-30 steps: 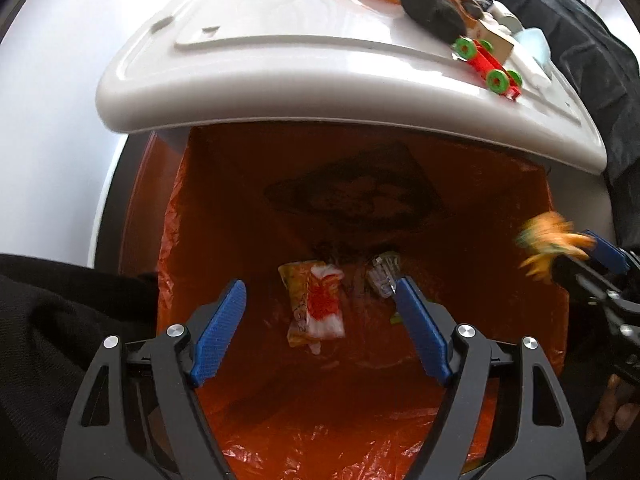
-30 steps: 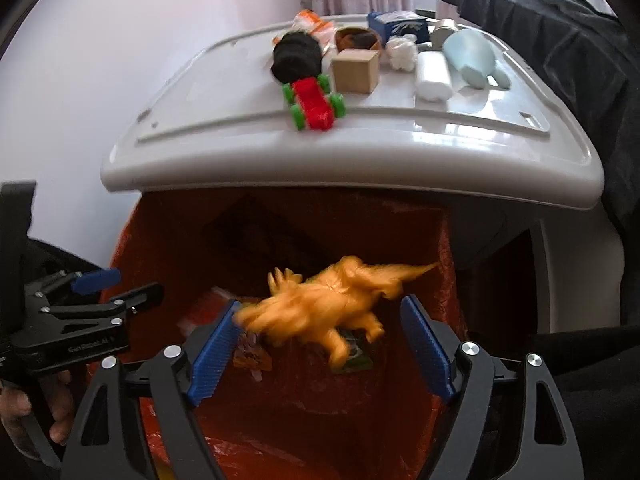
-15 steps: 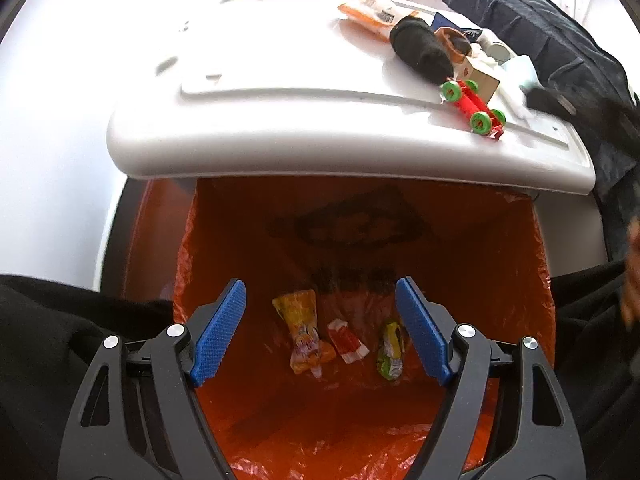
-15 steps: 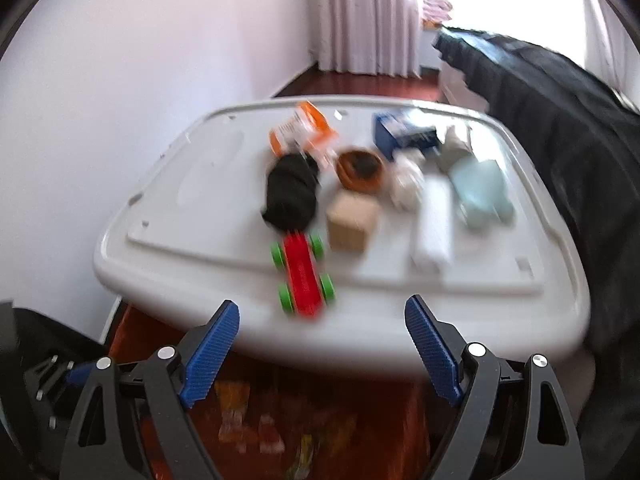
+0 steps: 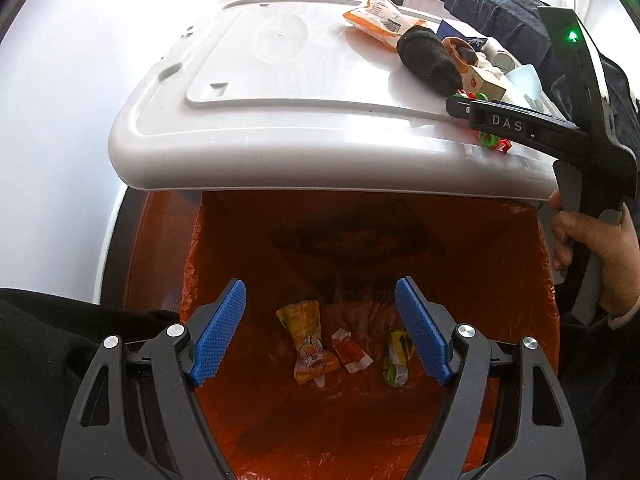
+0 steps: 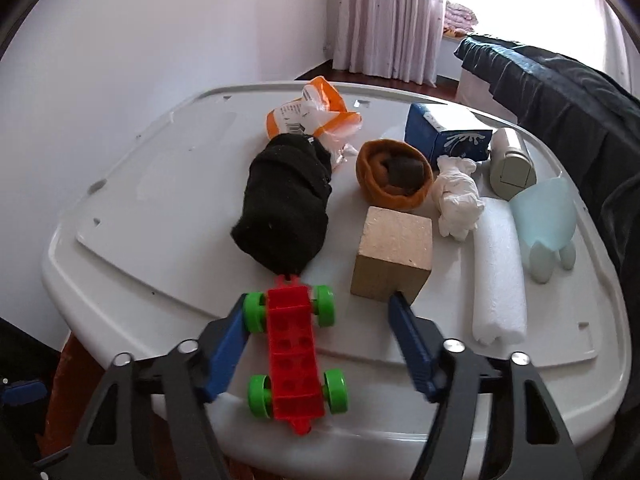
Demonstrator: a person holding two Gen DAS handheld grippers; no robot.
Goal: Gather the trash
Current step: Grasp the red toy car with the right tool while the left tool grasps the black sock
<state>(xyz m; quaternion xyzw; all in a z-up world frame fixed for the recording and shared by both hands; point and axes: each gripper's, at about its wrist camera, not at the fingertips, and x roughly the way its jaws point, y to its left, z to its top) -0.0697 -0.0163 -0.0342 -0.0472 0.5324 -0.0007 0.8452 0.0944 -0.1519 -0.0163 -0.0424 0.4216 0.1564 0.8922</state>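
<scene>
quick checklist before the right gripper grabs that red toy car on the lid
1. Red toy car lies between the right gripper pads: ok.
2. Jaws, which have just been closing, pressing both sides: not ok, gap on the right.
3. Wooden block apart from the right pad: cannot tell.
4. Black sock free of the car's far end: cannot tell.
5. Orange bin bag open below the white lid: ok.
6. Left gripper empty: ok.

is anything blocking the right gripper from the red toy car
Nothing visible does. The red toy car already lies between the open fingers of the right gripper, whose jaws have just been closing. The wooden block stands beside the right finger, outside the gap.
</scene>
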